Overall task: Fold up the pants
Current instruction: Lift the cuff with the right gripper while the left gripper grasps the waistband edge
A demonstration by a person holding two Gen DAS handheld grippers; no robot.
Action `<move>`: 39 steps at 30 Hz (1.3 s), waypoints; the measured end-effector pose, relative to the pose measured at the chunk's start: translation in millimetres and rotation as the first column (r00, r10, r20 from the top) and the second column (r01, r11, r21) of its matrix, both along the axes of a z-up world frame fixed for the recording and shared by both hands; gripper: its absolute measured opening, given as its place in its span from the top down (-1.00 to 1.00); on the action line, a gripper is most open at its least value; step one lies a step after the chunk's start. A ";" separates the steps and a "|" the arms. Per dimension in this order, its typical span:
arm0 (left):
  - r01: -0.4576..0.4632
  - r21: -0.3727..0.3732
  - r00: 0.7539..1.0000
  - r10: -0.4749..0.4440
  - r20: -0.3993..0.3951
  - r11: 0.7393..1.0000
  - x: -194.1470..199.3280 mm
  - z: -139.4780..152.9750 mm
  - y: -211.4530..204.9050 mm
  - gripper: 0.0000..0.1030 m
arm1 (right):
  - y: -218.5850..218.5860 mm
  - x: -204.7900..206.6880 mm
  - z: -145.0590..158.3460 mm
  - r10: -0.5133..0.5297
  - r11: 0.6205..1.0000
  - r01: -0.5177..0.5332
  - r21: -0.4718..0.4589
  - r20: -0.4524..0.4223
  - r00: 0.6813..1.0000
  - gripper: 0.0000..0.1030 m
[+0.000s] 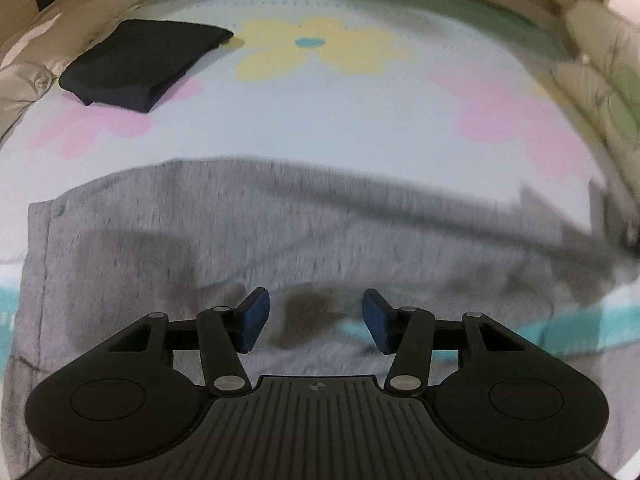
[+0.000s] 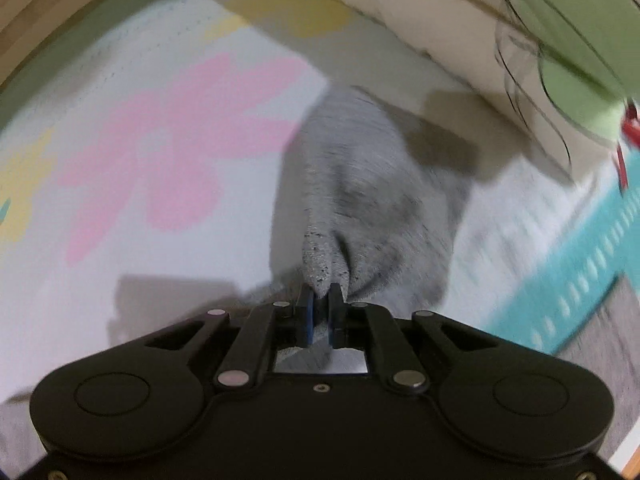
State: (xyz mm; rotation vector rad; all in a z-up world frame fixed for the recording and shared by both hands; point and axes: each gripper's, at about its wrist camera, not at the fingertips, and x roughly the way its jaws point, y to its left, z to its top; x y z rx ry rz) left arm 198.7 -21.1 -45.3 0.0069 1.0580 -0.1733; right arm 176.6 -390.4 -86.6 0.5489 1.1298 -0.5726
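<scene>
Grey pants (image 1: pixel 224 232) lie spread across a flowered bed sheet (image 1: pixel 320 120) in the left wrist view. My left gripper (image 1: pixel 316 316) is open and empty, hovering just above the grey cloth near its front edge. In the right wrist view my right gripper (image 2: pixel 320 312) is shut on a bunched fold of the grey pants (image 2: pixel 360 184) and lifts it off the sheet (image 2: pixel 160 160); the cloth hangs away from the blue pads (image 2: pixel 309 320).
A folded dark garment (image 1: pixel 136 64) lies at the back left of the sheet. A beige and green patterned pillow (image 2: pixel 500 32) lies at the right. A beige quilt (image 1: pixel 28 76) is bunched at the far left. A teal band (image 2: pixel 580 268) edges the sheet.
</scene>
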 end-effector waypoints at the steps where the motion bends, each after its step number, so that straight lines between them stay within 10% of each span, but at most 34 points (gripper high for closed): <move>1: -0.008 -0.015 1.000 0.008 0.003 1.000 6.6 2.3 0.0 0.03 | 1.0 -7.4 -2.7 0.004 1.000 -0.004 0.007 -0.002 1.000 0.81; 17: -0.248 -0.164 0.959 0.219 -0.179 0.955 101.8 -25.8 -4.4 0.03 | -2.4 -9.3 -13.6 0.043 0.999 -0.043 0.017 -0.011 0.999 0.81; 27: -0.338 -0.068 0.903 0.303 -0.305 0.939 132.5 -61.9 -5.9 0.18 | -3.8 -8.1 -12.5 0.052 0.998 -0.052 0.021 -0.006 0.999 0.80; 29: -0.357 -0.068 0.909 0.330 -0.256 0.932 130.2 -58.1 -1.8 0.84 | -4.7 -8.4 -12.5 0.051 0.998 -0.051 0.026 -0.002 0.999 0.80; 39: -0.212 -0.153 0.975 0.219 0.030 0.965 31.2 48.8 9.8 0.90 | -6.3 -34.0 43.2 0.065 0.998 -0.064 -0.006 0.104 0.993 0.80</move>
